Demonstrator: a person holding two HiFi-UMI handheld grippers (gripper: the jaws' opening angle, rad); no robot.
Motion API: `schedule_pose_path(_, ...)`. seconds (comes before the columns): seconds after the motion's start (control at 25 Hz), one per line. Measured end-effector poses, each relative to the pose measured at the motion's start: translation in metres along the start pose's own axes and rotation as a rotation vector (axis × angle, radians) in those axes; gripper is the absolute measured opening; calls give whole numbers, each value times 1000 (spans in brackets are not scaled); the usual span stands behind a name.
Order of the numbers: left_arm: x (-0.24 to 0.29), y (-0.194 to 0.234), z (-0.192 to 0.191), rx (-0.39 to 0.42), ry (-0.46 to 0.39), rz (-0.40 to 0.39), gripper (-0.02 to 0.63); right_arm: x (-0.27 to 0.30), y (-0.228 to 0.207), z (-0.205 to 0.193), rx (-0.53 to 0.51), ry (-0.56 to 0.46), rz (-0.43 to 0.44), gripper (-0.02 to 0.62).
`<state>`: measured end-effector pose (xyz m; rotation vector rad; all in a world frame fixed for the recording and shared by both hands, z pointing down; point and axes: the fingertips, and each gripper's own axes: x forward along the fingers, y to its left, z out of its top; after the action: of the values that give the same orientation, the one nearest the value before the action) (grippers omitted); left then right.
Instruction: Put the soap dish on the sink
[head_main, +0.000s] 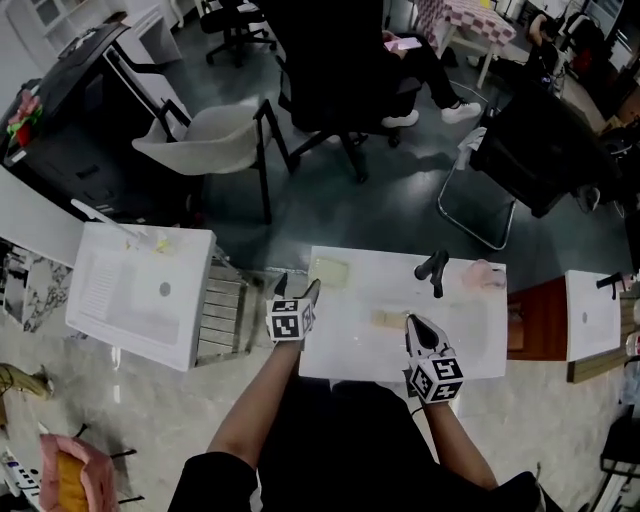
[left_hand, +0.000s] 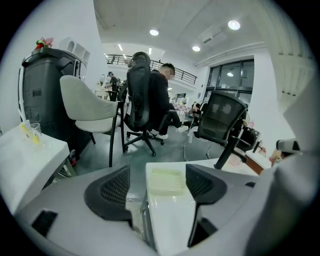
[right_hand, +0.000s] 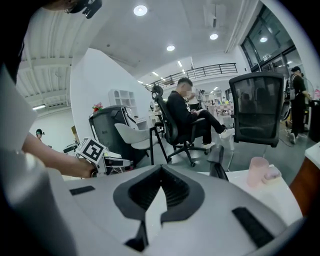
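Sink (head_main: 360, 345) — white, smooth, glossy, ceramic-like. Soap dish (left_hand: 166, 181): pale yellow-green translucent plastic, top finely ribbed. Faucet (head_main: 433, 271): black, matt. Cup (right_hand: 259, 171): pink, frosted translucent plastic. Left gripper (head_main: 313, 288) body: smooth matt grey plastic; its pads (left_hand: 113, 191) black, ridged, rubbery-looking — right gripper (right_hand: 161, 168) alike. Floor (head_main: 330, 215): dark, polished, faint sheen. Chair (head_main: 205, 135) shell: pale, smooth, matt plastic. Office chair (right_hand: 256, 107) back: black mesh.

A white chair (head_main: 205, 135) stands far ahead of the left gripper (head_main: 300, 286). Beside it, a person (right_hand: 182, 112) sits in a black office chair (head_main: 330, 100). A pink cup (head_main: 483, 275) stands ahead and right of the right gripper (head_main: 411, 321).
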<state>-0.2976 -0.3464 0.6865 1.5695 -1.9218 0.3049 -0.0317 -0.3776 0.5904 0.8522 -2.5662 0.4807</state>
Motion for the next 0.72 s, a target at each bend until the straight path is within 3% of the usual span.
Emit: schedule_pose_path(0.72, -171, -23, -27, -69, -190, 118, 324, -28, 49, -41, -73, 20, 177, -3)
